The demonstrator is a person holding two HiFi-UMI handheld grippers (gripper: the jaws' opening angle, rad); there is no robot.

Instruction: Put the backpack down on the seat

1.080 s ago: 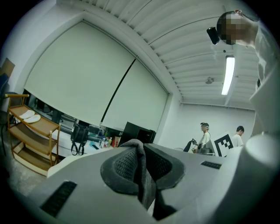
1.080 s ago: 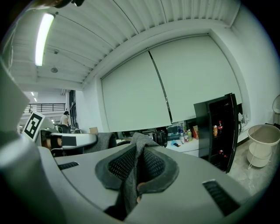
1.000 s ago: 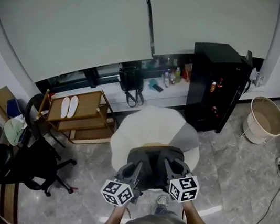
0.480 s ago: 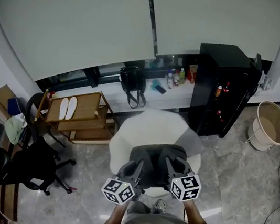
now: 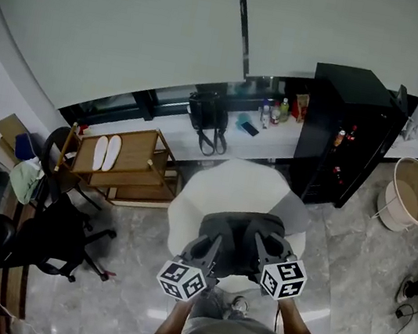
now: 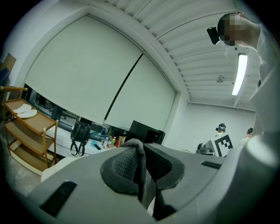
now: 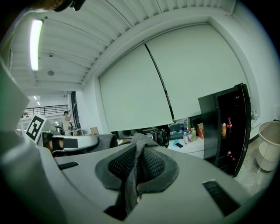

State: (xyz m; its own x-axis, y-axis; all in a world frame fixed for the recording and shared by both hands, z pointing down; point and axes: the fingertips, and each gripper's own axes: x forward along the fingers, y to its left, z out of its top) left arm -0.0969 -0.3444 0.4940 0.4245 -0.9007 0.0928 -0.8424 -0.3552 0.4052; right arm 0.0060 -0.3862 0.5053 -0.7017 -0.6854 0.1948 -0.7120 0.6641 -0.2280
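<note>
A grey backpack [image 5: 241, 237] hangs just over the white rounded seat [image 5: 225, 189] in the head view, held up by both grippers. My left gripper [image 5: 207, 251] grips its left side and my right gripper [image 5: 263, 249] its right side. In the left gripper view a fold of grey backpack fabric [image 6: 142, 175] is pinched between the dark pads [image 6: 120, 168]. The right gripper view shows the same: grey fabric [image 7: 133, 173] squeezed between the pads [image 7: 153, 168]. Whether the backpack's bottom touches the seat is hidden.
A black cabinet [image 5: 349, 134] stands to the right behind the seat, with a beige bin [image 5: 406, 195] beyond it. A wooden rack [image 5: 118, 163] with slippers is at the left, a black office chair [image 5: 54, 236] nearer. A black handbag [image 5: 206, 114] and bottles sit on the window ledge.
The head view has swung a little, so the room drifts to the right in the picture. Both grippers keep their hold on the backpack over the seat, barely shifting.
</note>
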